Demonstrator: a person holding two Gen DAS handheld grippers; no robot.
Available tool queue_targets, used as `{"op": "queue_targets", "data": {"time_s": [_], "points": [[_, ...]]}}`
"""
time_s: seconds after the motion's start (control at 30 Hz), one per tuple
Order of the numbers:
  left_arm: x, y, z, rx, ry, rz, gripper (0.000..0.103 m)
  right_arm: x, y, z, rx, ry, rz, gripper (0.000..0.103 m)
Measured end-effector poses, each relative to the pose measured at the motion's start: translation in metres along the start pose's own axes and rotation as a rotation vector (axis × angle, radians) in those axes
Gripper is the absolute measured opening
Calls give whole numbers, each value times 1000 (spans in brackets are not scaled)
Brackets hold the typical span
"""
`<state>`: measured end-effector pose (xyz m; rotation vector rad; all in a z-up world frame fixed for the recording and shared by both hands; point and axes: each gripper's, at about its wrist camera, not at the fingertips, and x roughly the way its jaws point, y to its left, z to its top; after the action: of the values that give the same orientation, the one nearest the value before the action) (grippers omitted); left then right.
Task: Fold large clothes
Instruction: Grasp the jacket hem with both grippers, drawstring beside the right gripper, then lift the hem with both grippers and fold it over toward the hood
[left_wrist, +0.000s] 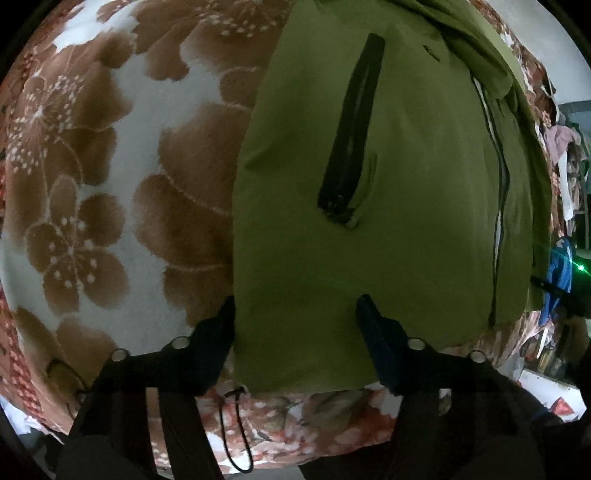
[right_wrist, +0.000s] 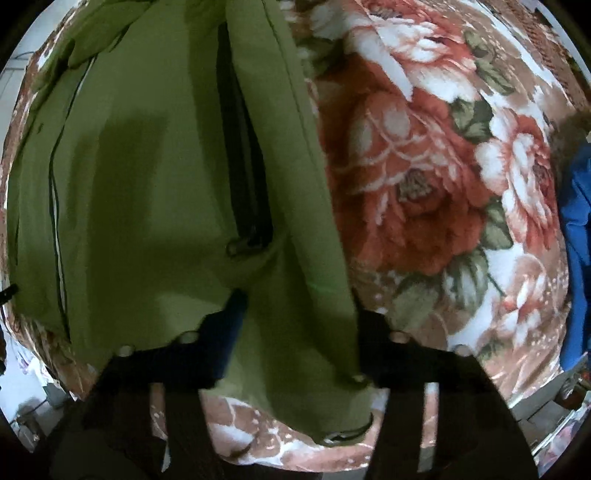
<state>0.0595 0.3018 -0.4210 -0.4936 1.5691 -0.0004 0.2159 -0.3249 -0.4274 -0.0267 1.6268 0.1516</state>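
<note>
Both claws — left, right — parted astride olive-green jacket hem, black pocket zips.

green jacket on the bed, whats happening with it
A person is folding the green jacket with a two-finger gripper in each hand. It lies spread on a floral blanket. The left gripper straddles one bottom corner of the hem, the right gripper the other, with fabric between the fingers of both. Whether either has it pinched tight is unclear. No fold across the body shows yet.
</note>
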Motion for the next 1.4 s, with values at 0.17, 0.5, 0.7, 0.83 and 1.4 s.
{"op": "queue_targets", "data": {"time_s": [0.17,0.5,0.7,0.83,1.4], "points": [[-6,6,0,-22,-15,-55,31,0,2,-7,-29,-1,5,20],[7,-19,17,67,47,-37,14,5,-2,-4,-30,54,50,22],[12,-21,25,59,82,-34,6,11,9,-2,-81,71,31,11],[-19,-33,29,113,44,-88,4,-24,4,-2,-69,64,72,5],[-131,-124,168,293,-253,-246,4,-144,27,193,-155,-246,208,2]]}}
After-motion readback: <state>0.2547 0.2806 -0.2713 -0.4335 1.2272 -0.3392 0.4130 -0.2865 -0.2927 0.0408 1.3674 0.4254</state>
